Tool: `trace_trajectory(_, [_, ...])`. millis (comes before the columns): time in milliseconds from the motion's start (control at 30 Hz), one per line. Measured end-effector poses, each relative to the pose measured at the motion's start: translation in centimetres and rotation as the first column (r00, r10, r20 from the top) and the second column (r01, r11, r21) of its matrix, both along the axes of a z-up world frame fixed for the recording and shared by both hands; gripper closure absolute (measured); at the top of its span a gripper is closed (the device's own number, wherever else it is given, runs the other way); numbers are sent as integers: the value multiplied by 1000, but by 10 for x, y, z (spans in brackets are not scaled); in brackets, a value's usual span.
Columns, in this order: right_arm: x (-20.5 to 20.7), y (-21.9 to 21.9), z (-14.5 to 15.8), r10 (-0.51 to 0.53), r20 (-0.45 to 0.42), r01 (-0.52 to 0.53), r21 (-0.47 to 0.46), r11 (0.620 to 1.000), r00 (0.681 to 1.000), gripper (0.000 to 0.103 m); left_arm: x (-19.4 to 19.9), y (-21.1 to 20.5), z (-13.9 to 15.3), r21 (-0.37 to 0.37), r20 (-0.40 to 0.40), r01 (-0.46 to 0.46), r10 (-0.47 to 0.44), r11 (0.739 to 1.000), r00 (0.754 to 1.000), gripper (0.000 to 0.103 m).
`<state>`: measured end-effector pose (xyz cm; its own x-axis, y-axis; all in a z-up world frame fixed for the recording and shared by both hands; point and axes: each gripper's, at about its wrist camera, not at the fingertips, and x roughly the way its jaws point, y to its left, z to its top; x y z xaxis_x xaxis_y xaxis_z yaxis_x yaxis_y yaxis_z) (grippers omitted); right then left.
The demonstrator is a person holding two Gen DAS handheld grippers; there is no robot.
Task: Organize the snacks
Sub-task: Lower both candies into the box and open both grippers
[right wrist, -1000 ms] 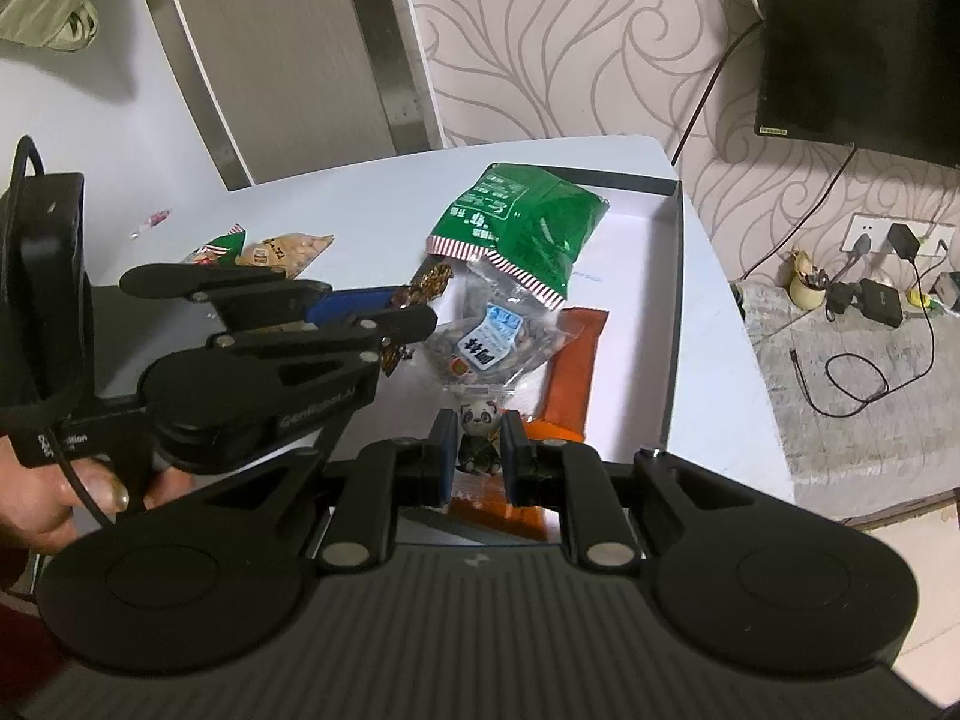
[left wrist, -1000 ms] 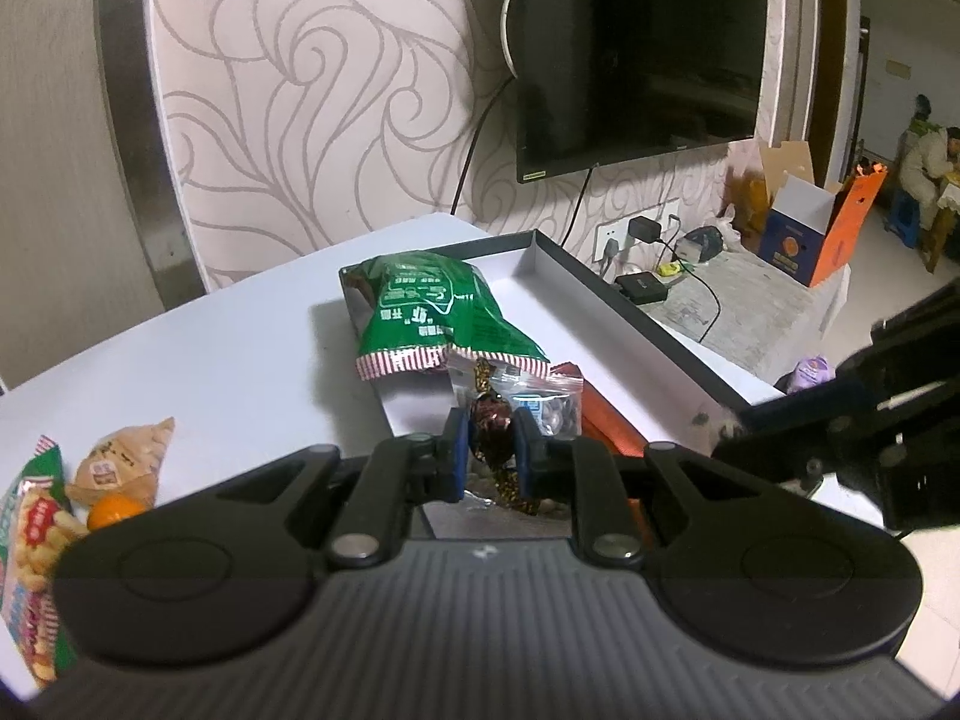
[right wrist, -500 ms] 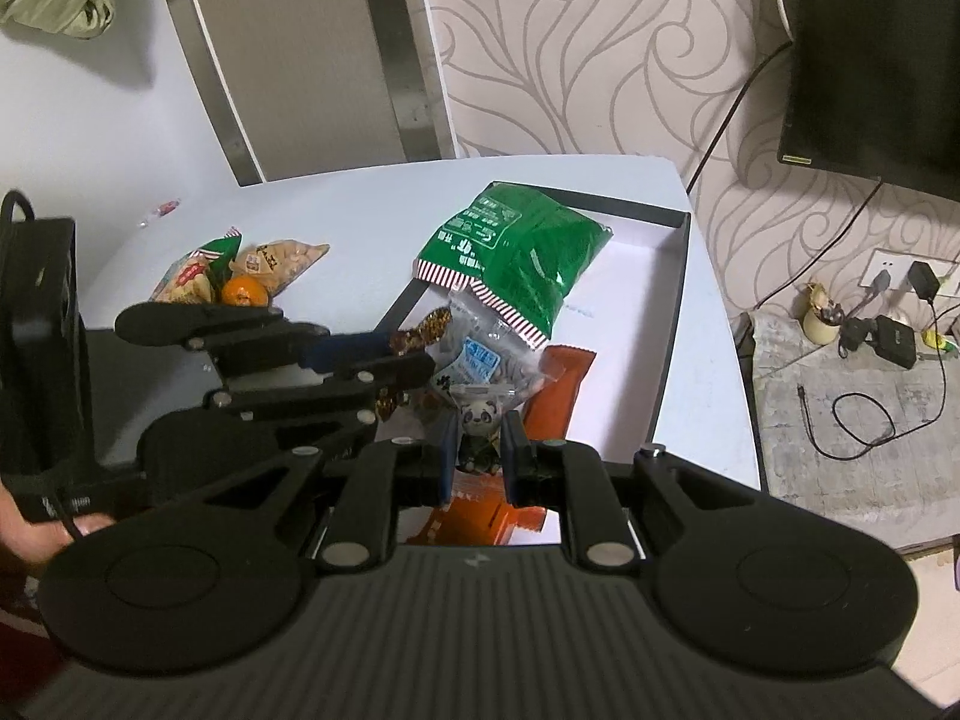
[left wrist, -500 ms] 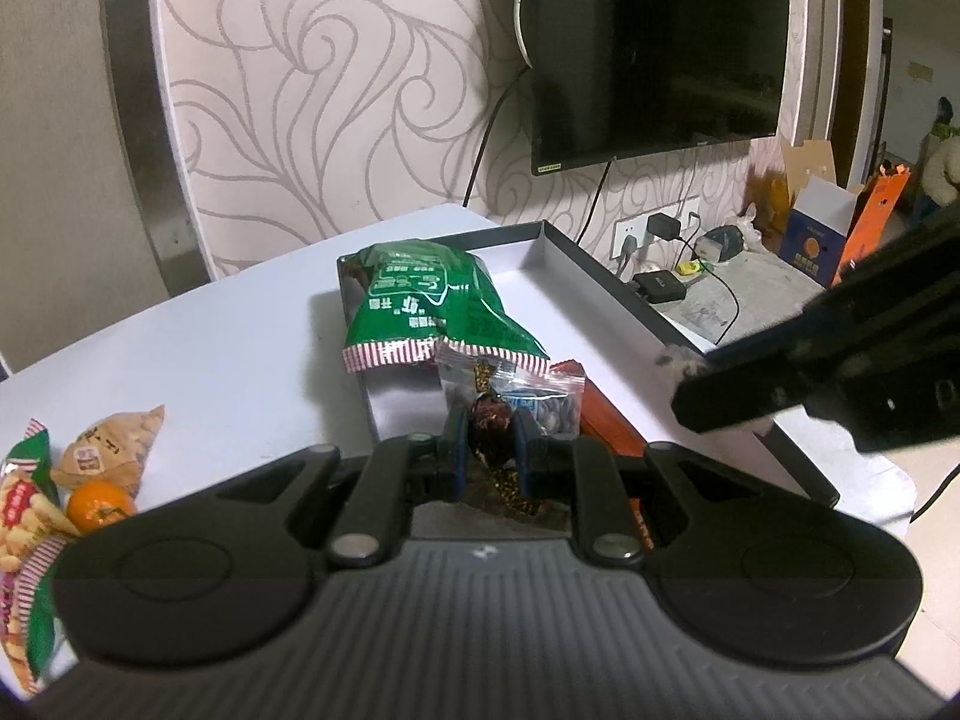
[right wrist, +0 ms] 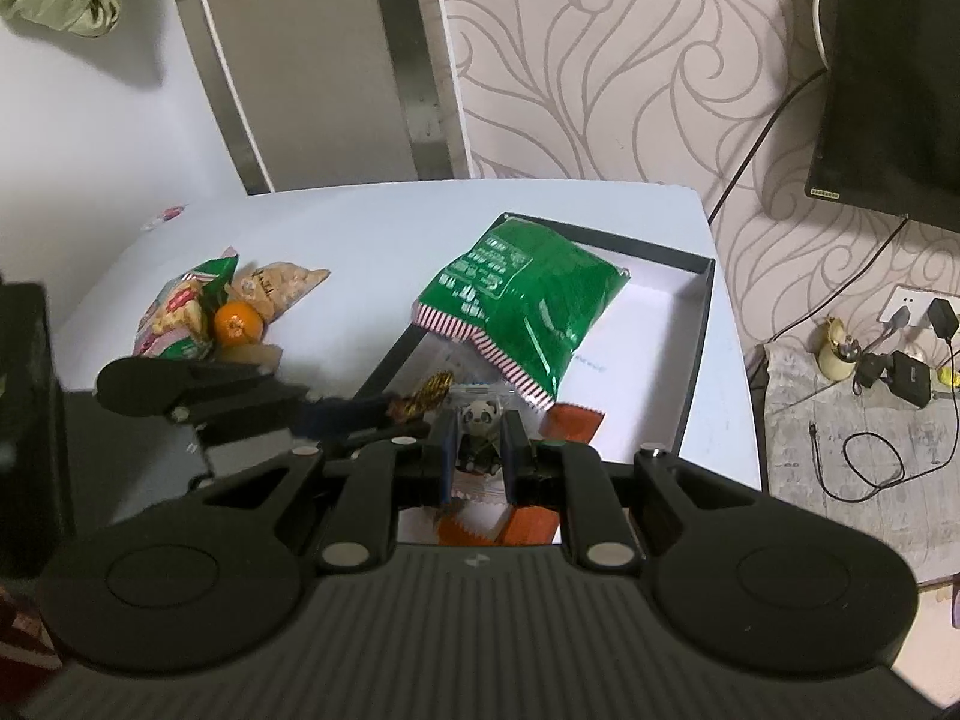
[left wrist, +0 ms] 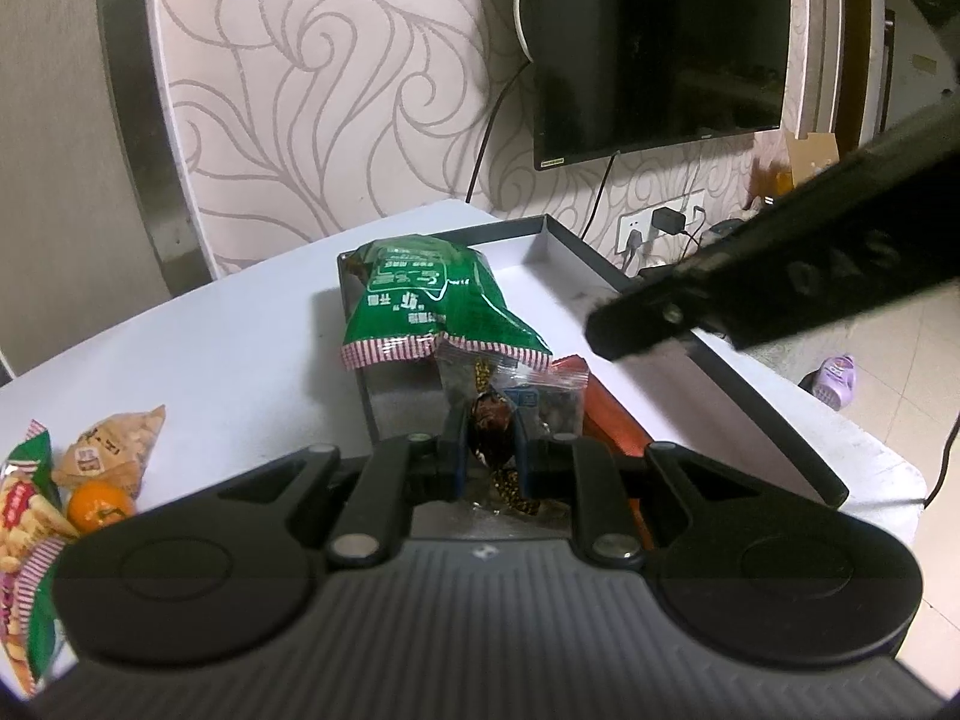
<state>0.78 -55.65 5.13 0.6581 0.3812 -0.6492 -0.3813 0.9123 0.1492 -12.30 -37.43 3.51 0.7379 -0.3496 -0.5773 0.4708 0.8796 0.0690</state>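
1. The left gripper (left wrist: 491,450) had its fingers pinched on a dark brown, gold-patterned sweet wrapper (left wrist: 492,420), held over the near end of the box (left wrist: 600,264).
2. The right gripper (right wrist: 477,450) had its fingers pinched on a small clear packet printed with a panda (right wrist: 478,420), also above the near end of the box.
3. Beyond the fingers, the box already held a green snack bag (right wrist: 528,306) leaning over its left wall, a clear packet with a blue label (left wrist: 534,399) and an orange-red packet (right wrist: 573,423).
4. The step in hand appeared to be carrying two small snacks to the box; the next move would call for lowering each one onto a bare patch of the box floor and spreading the fingers, keeping the two grippers from colliding.
5. Outside the box, on the white worktop (right wrist: 360,240), lay a peanut bag (right wrist: 279,288), a mandarin (right wrist: 238,324) and a green-and-red cracker bag (right wrist: 180,312), not yet sorted.
6. The room showed swirl-patterned wallpaper (left wrist: 336,90), a wall-mounted television (left wrist: 660,42) and chargers by a wall socket (right wrist: 906,306).
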Motion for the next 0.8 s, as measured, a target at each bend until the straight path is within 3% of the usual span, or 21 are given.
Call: trace_trajectory(800, [49, 2, -14, -19, -44, 16, -57, 998, 999, 85, 2, -10, -6, -1, -9, 41, -41, 999, 999, 84])
